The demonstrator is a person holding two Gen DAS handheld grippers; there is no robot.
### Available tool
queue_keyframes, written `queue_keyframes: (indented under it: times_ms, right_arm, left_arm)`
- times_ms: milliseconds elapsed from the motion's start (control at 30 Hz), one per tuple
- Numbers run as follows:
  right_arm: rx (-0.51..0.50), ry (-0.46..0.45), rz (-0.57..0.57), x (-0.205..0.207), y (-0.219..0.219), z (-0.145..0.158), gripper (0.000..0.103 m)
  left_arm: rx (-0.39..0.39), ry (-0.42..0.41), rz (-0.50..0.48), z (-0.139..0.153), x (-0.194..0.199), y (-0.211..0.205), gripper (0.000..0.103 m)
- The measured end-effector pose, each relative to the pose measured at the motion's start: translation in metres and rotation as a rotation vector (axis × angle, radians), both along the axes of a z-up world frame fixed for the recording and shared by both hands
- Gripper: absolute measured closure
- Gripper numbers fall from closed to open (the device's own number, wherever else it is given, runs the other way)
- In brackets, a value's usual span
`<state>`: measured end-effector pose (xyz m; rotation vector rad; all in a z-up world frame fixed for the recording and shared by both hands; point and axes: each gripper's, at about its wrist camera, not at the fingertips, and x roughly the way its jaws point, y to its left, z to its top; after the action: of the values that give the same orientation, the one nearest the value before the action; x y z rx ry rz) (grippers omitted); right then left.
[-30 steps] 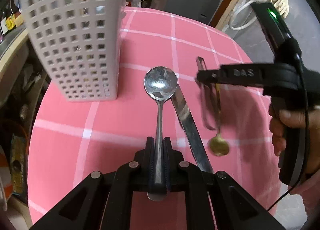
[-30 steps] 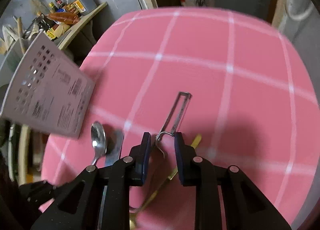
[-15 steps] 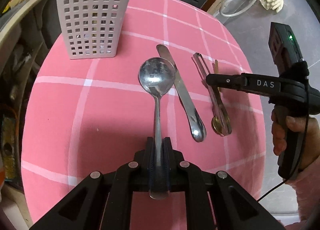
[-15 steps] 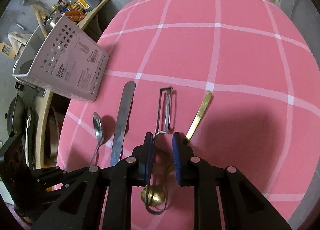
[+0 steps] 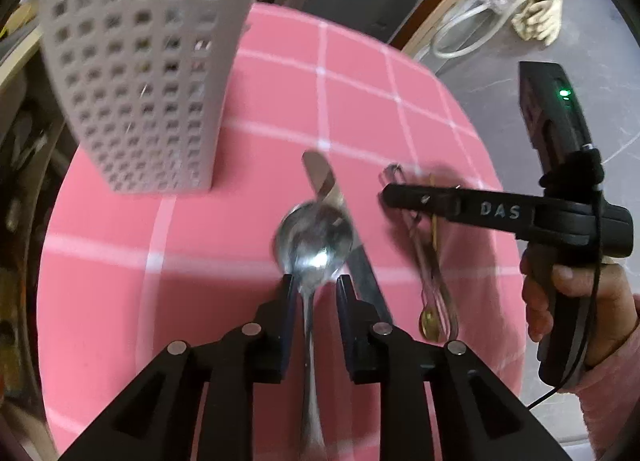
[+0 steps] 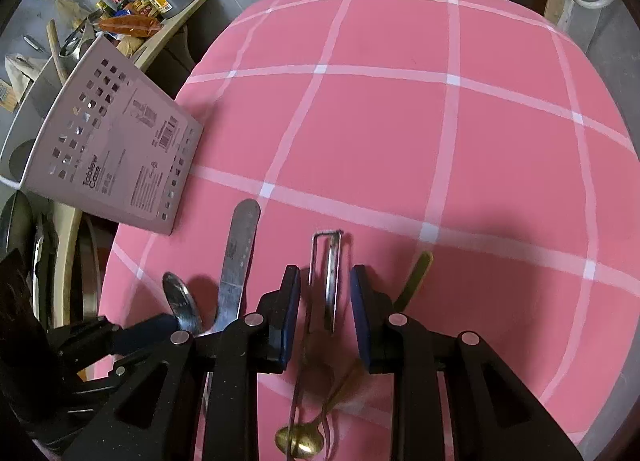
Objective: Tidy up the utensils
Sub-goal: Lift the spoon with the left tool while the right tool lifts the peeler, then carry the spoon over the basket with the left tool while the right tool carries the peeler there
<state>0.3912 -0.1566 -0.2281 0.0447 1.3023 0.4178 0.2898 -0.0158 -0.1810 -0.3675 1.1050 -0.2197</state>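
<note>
Two grippers open over four laid-out utensils

Left gripper (image 5: 313, 287): jaws apart, gripping nothing; silver spoon (image 5: 314, 239) lies btwn its fingers, bowl just ahead, prob so it can be re-gripped. Knife (image 5: 344, 229) sits just right of it. Right gripper (image 6: 325, 281): also spread, nothing held; peeler (image 6: 326, 273) lies btwn its fingers w/ gold spoon (image 6: 299, 439) beneath. Perforated basket (image 5: 140, 73) stands upright ahead-left of left gripper, likely the destination. All rest on pink checked cloth (image 6: 440, 149).
</note>
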Motion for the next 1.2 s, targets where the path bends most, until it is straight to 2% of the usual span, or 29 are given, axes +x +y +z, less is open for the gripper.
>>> queue_keyframes:
  times_ms: [67,133,333,500,567,633,733,767,833,967,1100,1200]
  right_arm:
    - [-0.003,-0.005,0.004,0.001,0.001,0.001,0.08]
    - [-0.002,-0.01,0.006,0.0,-0.003,-0.001,0.08]
    - [0.006,-0.018,0.009,0.002,0.001,-0.001,0.08]
    - [0.024,-0.011,0.014,0.005,-0.002,-0.003,0.08]
    - [0.03,-0.013,0.01,0.005,-0.003,-0.002,0.08]
    - [0.028,-0.021,0.004,0.004,-0.003,-0.002,0.08]
    - [0.015,-0.032,-0.002,0.002,-0.004,-0.001,0.08]
    - [0.011,-0.035,-0.007,0.0,-0.005,0.0,0.081]
    - [0.02,-0.028,-0.021,-0.002,-0.007,0.0,0.092]
    - [0.075,-0.017,-0.066,-0.01,-0.018,0.001,0.092]
    - [0.161,-0.07,-0.108,-0.031,-0.034,0.02,0.092]
    - [0.214,-0.142,-0.128,-0.046,-0.044,0.041,0.092]
  left_arm:
    - [0.015,-0.018,-0.004,0.001,0.004,0.001,0.078]
    - [0.015,-0.02,-0.004,0.0,0.005,0.002,0.07]
    - [-0.002,-0.018,0.007,-0.002,0.012,0.008,0.06]
    - [-0.042,-0.027,-0.019,-0.006,0.019,0.008,0.06]
    - [-0.069,-0.027,-0.023,-0.007,0.019,0.011,0.066]
    - [-0.075,-0.021,-0.02,-0.008,0.019,0.012,0.087]
    - [-0.1,-0.021,-0.02,-0.007,0.016,0.015,0.095]
    - [-0.11,-0.023,-0.022,-0.006,0.015,0.015,0.097]
    - [-0.122,-0.027,-0.033,-0.004,0.012,0.015,0.099]
    - [-0.128,-0.063,-0.046,0.006,0.003,0.012,0.099]
    - [-0.107,-0.115,-0.044,0.026,-0.014,0.017,0.099]
    - [-0.065,-0.167,-0.034,0.045,-0.027,0.023,0.099]
